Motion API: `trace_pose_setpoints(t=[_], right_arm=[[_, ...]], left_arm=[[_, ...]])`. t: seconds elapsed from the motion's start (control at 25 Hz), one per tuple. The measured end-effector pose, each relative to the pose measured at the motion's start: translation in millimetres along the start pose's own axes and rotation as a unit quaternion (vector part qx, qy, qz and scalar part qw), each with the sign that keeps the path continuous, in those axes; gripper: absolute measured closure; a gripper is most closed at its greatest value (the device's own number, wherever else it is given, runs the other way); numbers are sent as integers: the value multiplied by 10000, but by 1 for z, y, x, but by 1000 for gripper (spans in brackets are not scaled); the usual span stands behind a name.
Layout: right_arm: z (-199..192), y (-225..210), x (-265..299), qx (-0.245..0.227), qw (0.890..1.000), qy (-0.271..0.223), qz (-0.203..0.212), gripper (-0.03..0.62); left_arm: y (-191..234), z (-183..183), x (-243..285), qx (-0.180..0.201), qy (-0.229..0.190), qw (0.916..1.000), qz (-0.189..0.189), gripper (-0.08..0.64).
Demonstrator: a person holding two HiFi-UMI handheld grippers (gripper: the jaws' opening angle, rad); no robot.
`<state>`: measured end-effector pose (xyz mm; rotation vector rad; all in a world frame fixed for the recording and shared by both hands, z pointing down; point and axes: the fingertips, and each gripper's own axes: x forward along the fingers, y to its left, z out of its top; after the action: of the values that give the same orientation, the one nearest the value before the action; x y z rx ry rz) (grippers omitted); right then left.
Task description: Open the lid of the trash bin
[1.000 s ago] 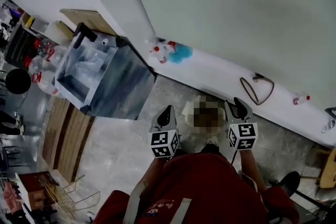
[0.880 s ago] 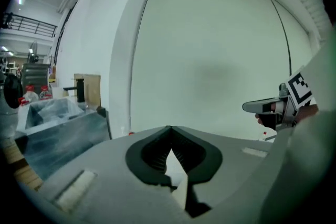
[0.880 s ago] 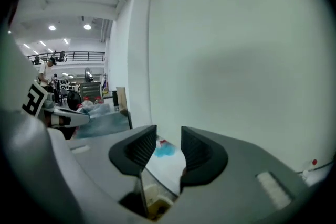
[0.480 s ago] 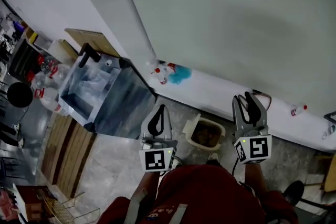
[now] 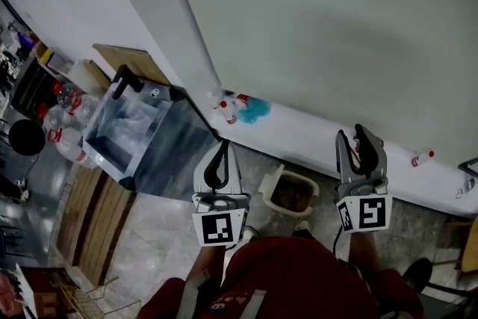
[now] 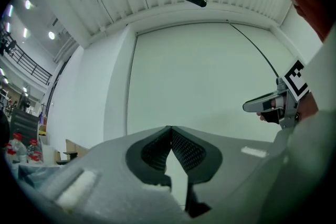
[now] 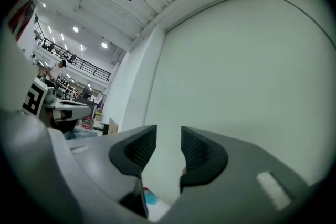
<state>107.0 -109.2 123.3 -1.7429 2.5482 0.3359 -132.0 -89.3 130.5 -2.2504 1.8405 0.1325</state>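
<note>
1. The left gripper (image 5: 222,148) has its jaws pressed together at the tips, holding nothing.
2. The right gripper (image 5: 352,137) has its jaws spread, with only the wall (image 7: 247,76) showing between them.
3. The trash bin (image 5: 272,187) stands on the floor between the two grippers, touching neither. Its inside shows dark, and its lid is too small to make out.
4. Neither gripper view shows the bin.
</note>
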Motion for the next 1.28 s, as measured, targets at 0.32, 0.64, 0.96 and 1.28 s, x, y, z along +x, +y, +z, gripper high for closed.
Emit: trace_pose_setpoints(t=[0.32,0.64,0.96,1.28], right_arm=[[-5,0,-1,-20,9999,116,-11,457],[-7,3,-1,-64,9998,197,55,553],[-17,-2,0,-63,9993,367,71,592],[-15,-3,3,-93,9995,287,69,592]], left_arm=[[-3,-6,0,-389,137,9991,-79,555],[-1,-8,7,-618,103,9980,-42,555],[-15,-7,12,-389,140,9990,-181,555],[-13,-18,14,-384,277,9987,-173,555]])
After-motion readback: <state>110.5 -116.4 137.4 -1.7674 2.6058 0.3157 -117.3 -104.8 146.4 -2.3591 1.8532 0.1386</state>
